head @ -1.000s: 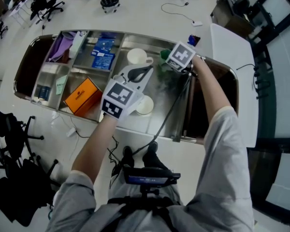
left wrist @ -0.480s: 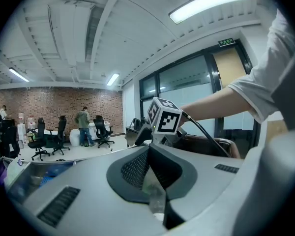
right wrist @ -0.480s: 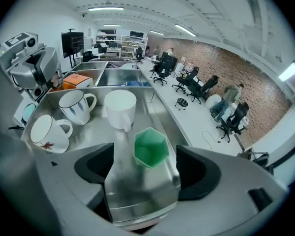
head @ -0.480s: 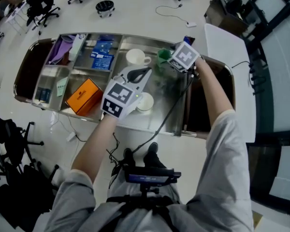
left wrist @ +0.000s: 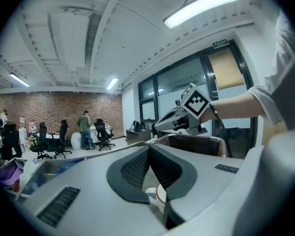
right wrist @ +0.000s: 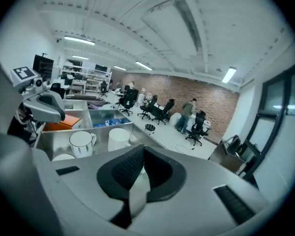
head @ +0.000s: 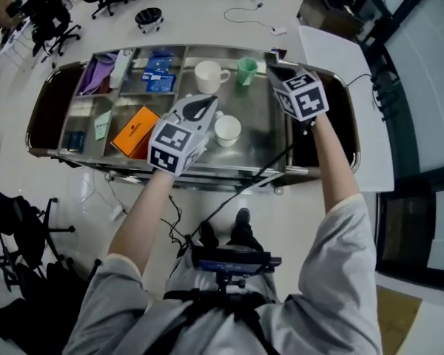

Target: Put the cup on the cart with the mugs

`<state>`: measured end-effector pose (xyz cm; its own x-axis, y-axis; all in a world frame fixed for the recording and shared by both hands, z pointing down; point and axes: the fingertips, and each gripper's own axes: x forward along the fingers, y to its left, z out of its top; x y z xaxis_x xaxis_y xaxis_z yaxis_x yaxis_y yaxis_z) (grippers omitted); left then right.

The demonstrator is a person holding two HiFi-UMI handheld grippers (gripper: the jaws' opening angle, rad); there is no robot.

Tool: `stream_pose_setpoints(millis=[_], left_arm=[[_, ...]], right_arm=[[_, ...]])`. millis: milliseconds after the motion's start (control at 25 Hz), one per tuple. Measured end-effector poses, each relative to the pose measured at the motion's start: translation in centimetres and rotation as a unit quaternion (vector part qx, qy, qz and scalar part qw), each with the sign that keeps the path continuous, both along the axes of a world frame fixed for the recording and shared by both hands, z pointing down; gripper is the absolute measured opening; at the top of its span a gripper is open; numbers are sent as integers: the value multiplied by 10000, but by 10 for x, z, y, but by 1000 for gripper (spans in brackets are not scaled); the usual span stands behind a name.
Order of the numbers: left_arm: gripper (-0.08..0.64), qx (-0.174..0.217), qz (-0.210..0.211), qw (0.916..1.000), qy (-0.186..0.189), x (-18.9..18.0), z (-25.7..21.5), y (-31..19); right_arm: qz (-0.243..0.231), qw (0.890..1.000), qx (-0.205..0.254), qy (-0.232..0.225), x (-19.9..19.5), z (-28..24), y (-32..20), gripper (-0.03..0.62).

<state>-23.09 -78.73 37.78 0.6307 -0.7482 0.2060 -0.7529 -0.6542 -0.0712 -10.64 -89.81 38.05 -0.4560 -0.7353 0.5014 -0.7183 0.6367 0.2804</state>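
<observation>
— On the long stainless-steel cart (head: 260,113), where does the small green cup (head: 246,70) stand now?
— Upright on the far side of the open tray, just beside the tall white handled mug (head: 209,76), with nothing holding it. A second ago the right gripper (head: 277,72) was down at the cup. It has since lifted away to the cup's right and is clear of it.
— And its jaws?
— They have just been closing and now meet, with nothing between them.
— The left gripper (head: 209,102)?
— Jaws together as well, empty, hovering over the tray. It has drawn back a little, so the low white mug (head: 227,130) beside it shows whole. The orange box (head: 135,132) sits in its compartment to the left, unmoved. Beyond the cart, black office chairs (head: 55,17) stand on the pale floor.
</observation>
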Motion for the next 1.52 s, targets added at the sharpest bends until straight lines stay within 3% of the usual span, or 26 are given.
stream_pose_setpoints(millis=[160, 320, 560, 760, 1040, 1520], left_arm=[[5, 35, -38, 10000, 47, -10, 3, 30], [5, -59, -275, 9995, 124, -25, 15, 64], [5, -269, -747, 9968, 98, -34, 38, 121], [5, -416, -1072, 9934, -16, -32, 56, 177], [5, -638, -1489, 9868, 6, -48, 89, 238], [5, -905, -1877, 9780, 71, -62, 123, 305]], right_arm=[[571, 9956, 262, -695, 27, -22, 57, 11], [743, 9875, 337, -1346, 44, -27, 113, 11], [972, 9751, 295, -1973, 80, -13, 188, 11], [1116, 9695, 100, -2182, 111, 15, 250, 9], [1310, 9670, -196, -2175, 123, 69, 318, 9], [1559, 9621, -355, -2207, 135, 109, 372, 8]])
